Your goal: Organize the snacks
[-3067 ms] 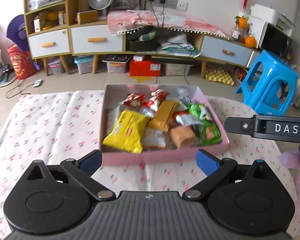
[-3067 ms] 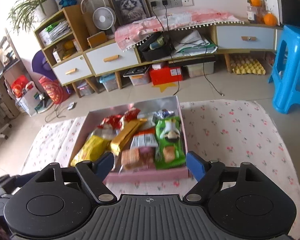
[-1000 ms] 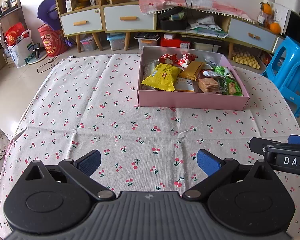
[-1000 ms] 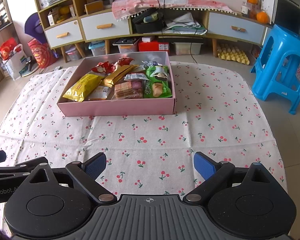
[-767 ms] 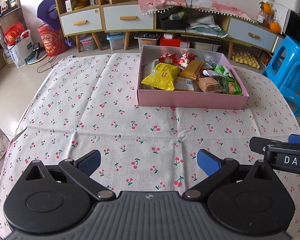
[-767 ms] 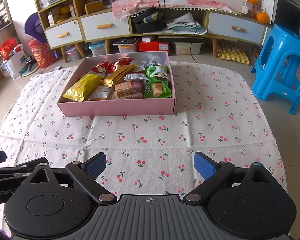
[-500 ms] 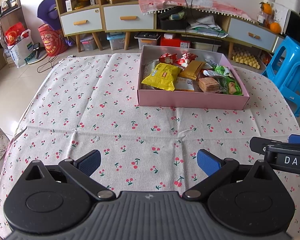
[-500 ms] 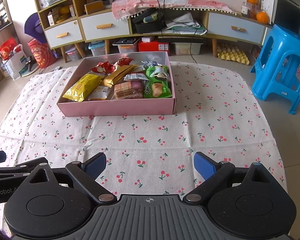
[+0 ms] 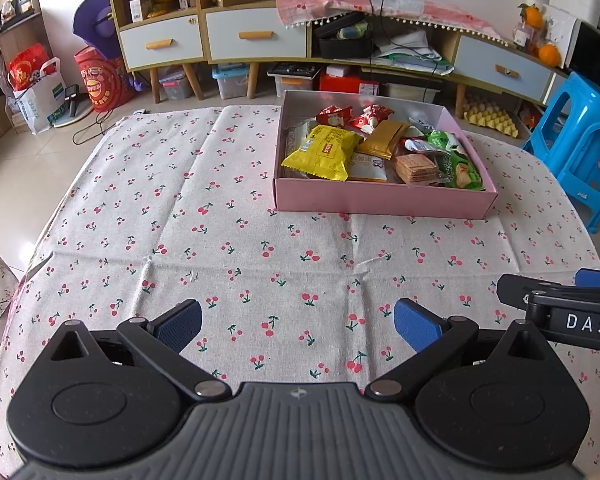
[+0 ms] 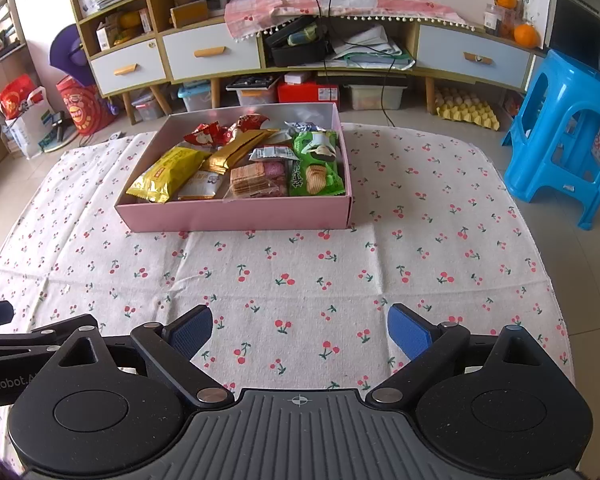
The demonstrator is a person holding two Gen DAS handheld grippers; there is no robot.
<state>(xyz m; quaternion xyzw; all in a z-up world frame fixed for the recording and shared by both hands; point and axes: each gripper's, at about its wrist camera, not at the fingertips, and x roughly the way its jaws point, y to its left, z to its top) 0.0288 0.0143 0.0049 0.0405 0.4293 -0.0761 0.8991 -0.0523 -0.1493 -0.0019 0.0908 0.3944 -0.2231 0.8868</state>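
- We note the pink box point(image 10: 236, 216) on the far half of the cherry-print tablecloth point(image 10: 300, 272), open at the top, well apart from both grippers.
- Contents, left to right as seen in the right wrist view: a yellow packet point(image 10: 168, 174) leans against the near left part; a white-and-orange packet point(image 10: 201, 186) lies just beside it; a clear pack of square crackers point(image 10: 249, 179) sits near the middle of the near wall.
- A green chip bag point(image 10: 315, 164) lies along the right wall, lengthwise from near to far.
- A gold flat packet point(image 10: 240, 148) lies diagonally behind the yellow one; two red wrappers point(image 10: 204, 135) sit at the far side; a small silvery sachet point(image 10: 271, 153) rests between the gold packet and the green bag.
- The packets overlap; we cannot tell what lies beneath them.
- In the left wrist view we see the same box point(image 9: 384, 200) far and right of centre, with the yellow packet point(image 9: 320, 152) at its near left.
- Left gripper point(image 9: 298, 322): jaws spread wide, nothing between them, over bare cloth at the near edge.
- Right gripper point(image 10: 300, 326): jaws likewise spread wide and empty, over the near cloth.
- Beyond the table: a blue plastic stool point(image 10: 564, 140) on the right, and a low wooden cabinet point(image 10: 220, 56) with white drawers along the far wall.
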